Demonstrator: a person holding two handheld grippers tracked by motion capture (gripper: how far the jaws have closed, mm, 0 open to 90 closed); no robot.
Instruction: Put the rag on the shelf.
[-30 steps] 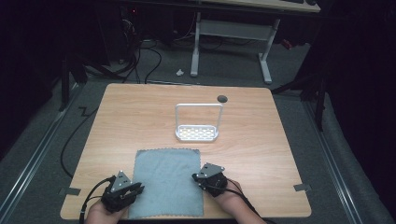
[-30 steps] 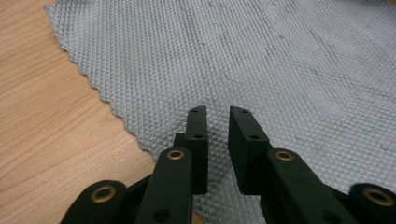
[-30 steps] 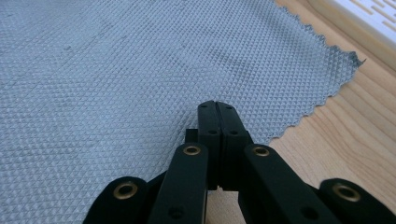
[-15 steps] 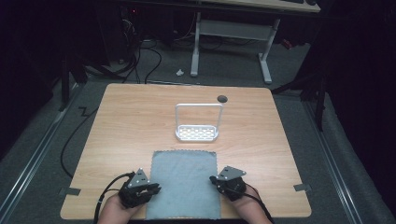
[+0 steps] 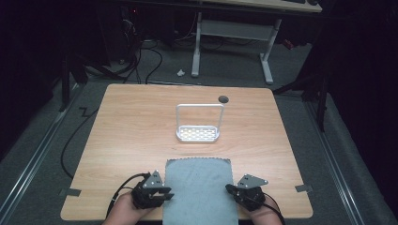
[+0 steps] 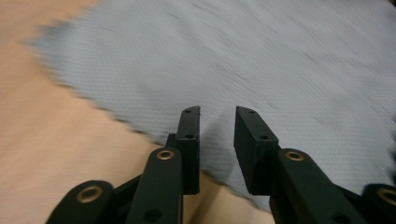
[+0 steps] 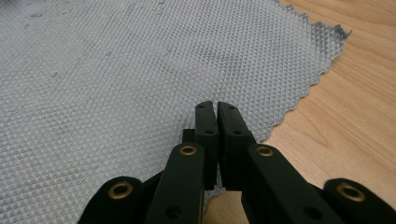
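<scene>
Grey cloth (image 5: 199,187) near edge cut off (left claw (image 6: 217,116) view blurred).

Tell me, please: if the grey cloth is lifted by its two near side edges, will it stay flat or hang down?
The grey cloth is thin, lies flat on the table and overhangs its near edge, so it would probably sag between the grips. It looks light. Its waffle weave should grip fairly well.

A grey cloth (image 7: 116,70) of rough, diamond-textured weave lies on the smooth, matt wooden table (image 5: 131,126).
</scene>
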